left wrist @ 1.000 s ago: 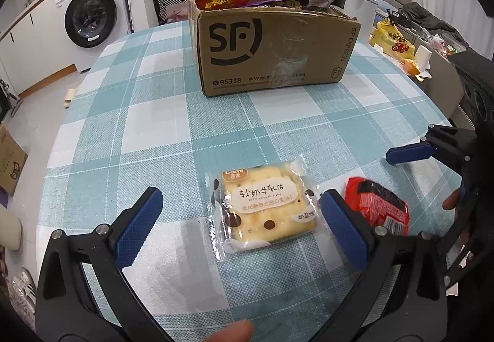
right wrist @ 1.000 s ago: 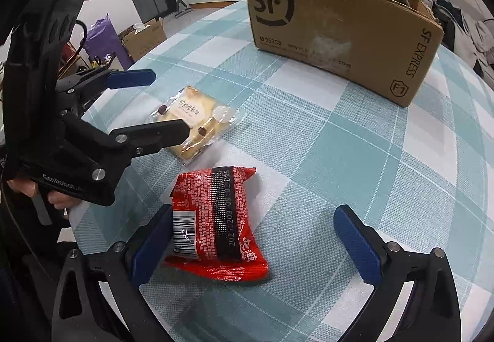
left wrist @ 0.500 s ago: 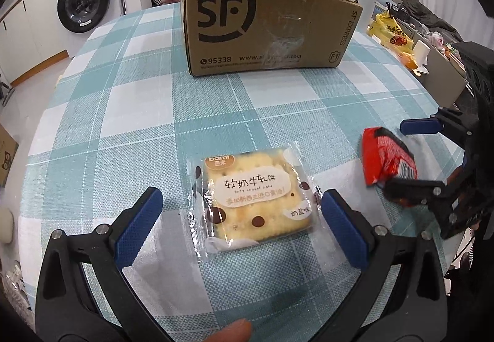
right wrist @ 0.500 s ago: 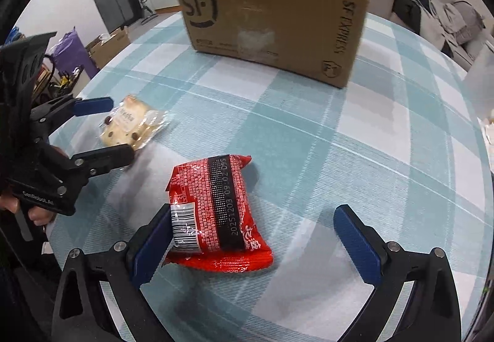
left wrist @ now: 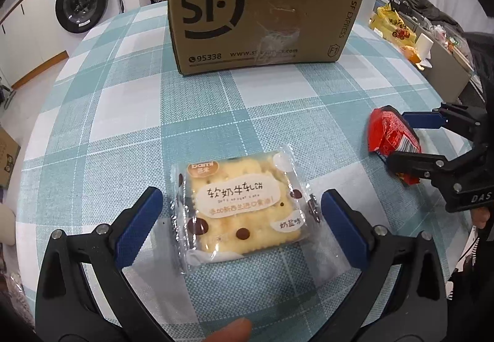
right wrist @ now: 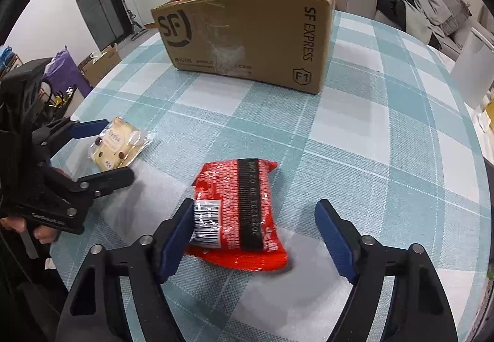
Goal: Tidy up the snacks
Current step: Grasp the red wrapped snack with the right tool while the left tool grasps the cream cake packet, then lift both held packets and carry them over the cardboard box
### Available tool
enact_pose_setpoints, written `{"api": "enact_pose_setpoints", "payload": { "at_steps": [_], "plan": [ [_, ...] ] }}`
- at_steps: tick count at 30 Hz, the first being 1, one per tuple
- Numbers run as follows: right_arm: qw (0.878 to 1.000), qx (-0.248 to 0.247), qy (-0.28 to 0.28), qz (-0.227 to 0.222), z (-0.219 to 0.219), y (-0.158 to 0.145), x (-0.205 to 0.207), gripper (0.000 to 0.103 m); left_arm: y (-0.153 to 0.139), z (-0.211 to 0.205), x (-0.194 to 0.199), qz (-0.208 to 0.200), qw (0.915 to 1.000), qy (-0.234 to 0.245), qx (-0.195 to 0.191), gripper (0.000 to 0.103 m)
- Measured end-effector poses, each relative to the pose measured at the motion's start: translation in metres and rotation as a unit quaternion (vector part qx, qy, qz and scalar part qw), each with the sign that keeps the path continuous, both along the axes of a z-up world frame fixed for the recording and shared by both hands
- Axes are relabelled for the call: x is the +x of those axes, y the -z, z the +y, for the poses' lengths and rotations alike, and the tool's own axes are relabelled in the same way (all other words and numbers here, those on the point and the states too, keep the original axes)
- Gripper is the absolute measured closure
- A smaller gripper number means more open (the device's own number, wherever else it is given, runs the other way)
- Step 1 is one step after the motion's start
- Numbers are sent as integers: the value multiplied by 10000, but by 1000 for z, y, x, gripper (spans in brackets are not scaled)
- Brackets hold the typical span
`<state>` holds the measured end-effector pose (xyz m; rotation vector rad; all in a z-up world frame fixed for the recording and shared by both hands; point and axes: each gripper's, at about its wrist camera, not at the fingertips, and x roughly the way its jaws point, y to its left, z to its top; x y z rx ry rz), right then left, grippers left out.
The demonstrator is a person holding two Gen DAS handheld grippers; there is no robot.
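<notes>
left gripper: jaws spread wide, one on each side of the biscuit pack, neither pad touching it; a second ago the pack lay further ahead of the pads, now it sits level with them.
right gripper: jaws have just been closing around the red pack; the left pad touches its barcode end, the right pad stands clear, so nothing is gripped yet.
biscuit pack: flat on the table, close to the near edge.
red pack: flat, near the near right edge, well apart from the biscuit pack.
change: both packs lie where they were.
open room: bare checked cloth runs between the packs and the box.
box: far middle of the table, open top, snack wrappers showing above its rim.
</notes>
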<state>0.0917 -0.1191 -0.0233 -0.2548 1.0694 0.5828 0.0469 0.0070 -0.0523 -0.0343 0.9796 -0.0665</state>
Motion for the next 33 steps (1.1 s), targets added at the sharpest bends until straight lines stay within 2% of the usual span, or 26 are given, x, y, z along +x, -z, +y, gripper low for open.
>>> {"api": "enact_pose_setpoints", "payload": {
  "at_steps": [2,10,14,15,17,19,20,22,27,33],
  "plan": [
    [10000,-43,-81,-16,4,0,-4,24,2,-5,1,7,9999,4,143,1],
    [9997,-57,-233,-39,9,0,-11,36,2,-5,0,21,9999,58,118,1],
    [9993,-40,-369,-68,11,-1,-16,37,2,-4,-4,-6,9999,134,108,2],
    [9991,-36,-406,-71,12,-1,-17,38,2,-5,-4,-29,9998,156,104,4],
    [9989,-34,-451,-82,13,-1,-19,39,-1,-6,-7,-130,9996,222,92,19],
    [9989,-30,-451,-90,13,-2,-19,43,-3,-7,-9,-191,9994,294,51,25],
    [9989,-20,-447,-96,13,-2,-19,45,-4,-6,-10,-237,9992,308,22,33],
    [9989,-22,-440,-129,12,-2,-19,49,-6,-4,-11,-301,9990,335,-52,40],
    [9986,23,-493,-210,12,-5,-20,57,-10,-1,-13,-398,9984,363,-189,42],
    [9984,82,-500,-263,12,-7,-20,58,-17,-1,-16,-548,9974,377,-261,42]
  ]
}}
